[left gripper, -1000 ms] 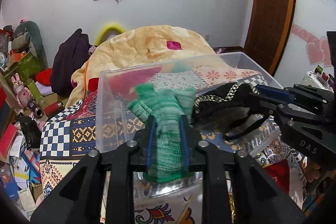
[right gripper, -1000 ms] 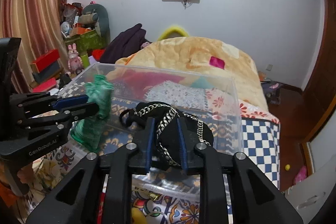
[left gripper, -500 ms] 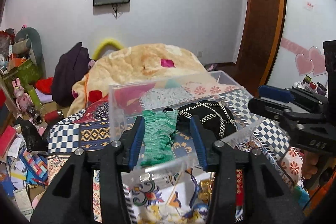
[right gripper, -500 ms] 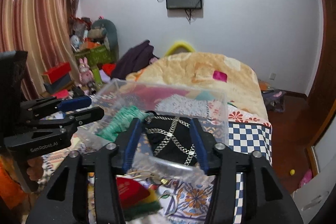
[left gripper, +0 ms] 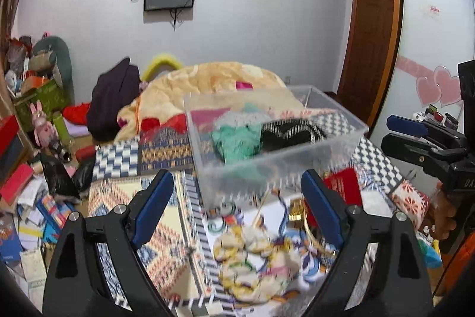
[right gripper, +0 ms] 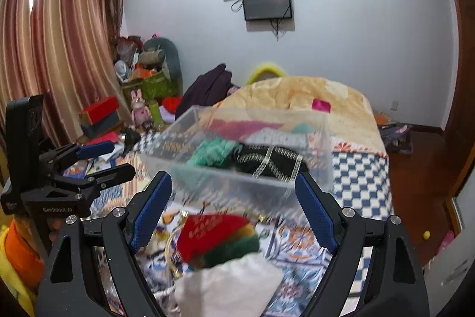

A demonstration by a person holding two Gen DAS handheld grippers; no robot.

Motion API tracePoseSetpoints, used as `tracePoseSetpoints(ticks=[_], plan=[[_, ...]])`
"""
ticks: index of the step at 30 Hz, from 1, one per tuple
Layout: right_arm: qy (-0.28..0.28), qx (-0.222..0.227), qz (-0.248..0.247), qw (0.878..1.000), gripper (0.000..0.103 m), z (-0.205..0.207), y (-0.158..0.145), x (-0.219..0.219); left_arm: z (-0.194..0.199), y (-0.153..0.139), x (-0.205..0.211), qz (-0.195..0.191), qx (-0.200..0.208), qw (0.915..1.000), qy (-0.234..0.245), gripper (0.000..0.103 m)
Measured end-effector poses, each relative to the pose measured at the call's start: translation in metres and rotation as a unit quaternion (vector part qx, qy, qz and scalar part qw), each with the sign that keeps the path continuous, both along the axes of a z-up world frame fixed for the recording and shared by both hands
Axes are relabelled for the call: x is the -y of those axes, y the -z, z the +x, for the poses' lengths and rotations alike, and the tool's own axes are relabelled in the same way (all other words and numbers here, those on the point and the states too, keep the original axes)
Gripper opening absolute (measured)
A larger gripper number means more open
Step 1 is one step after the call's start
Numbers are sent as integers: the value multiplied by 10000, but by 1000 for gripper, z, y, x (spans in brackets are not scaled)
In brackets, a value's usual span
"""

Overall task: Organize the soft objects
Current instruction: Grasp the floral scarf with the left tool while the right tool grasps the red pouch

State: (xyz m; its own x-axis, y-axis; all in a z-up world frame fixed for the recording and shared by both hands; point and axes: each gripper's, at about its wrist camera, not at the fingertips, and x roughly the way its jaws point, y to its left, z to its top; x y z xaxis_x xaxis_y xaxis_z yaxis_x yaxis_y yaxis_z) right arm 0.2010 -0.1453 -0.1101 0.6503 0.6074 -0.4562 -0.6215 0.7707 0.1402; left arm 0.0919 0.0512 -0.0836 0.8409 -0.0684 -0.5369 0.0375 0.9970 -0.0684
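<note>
A clear plastic bin (left gripper: 341, 138) (right gripper: 325, 156) stands on the patterned bed cover. Inside lie a green knit piece (left gripper: 237, 140) (right gripper: 210, 153) and a black piece with a chain trim (left gripper: 289, 132) (right gripper: 270, 161), side by side. My left gripper (left gripper: 237, 195) is open and empty, pulled back in front of the bin. My right gripper (right gripper: 234, 198) is open and empty, also short of the bin; it shows at the right of the left wrist view (left gripper: 397, 132). A red, yellow and green soft piece (right gripper: 216, 236) and a white cloth (right gripper: 228, 287) lie just below the right gripper.
A beige blanket (right gripper: 311, 91) is heaped behind the bin. A floral cloth (left gripper: 255, 263) lies below the left gripper, a red item (left gripper: 341, 183) to its right. Boxes, toys and books clutter the floor at left (left gripper: 29, 198). A wooden door (left gripper: 371, 34) is at right.
Both grippers let go of their pieces, which now lie in the bin. Both have opened wide and drawn back and up from the bin.
</note>
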Motion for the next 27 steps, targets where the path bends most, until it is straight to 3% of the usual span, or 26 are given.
tracePoseSetpoints(ticks=[6,14,16,20,22,27], plan=[[-132,-201,-308,9992,83,-3,28,-12,-3,32,-4,-125,-440,9989,-43,90],[-137,-628,-360,9973,79,14,49,-18,-7,57,-2,-123,-634,9979,-48,90],[-190,-680,-353,9969,65,13,52,-19,-7,61,0,-133,-686,9976,-20,89],[-265,-688,-363,9966,47,8,53,-25,-5,69,5,-89,-782,9969,68,73],[-314,-711,-374,9963,29,7,53,-27,-2,73,7,-142,-856,9961,135,66],[-282,-577,-406,9971,14,5,51,-27,1,77,8,-255,-907,9953,220,45]])
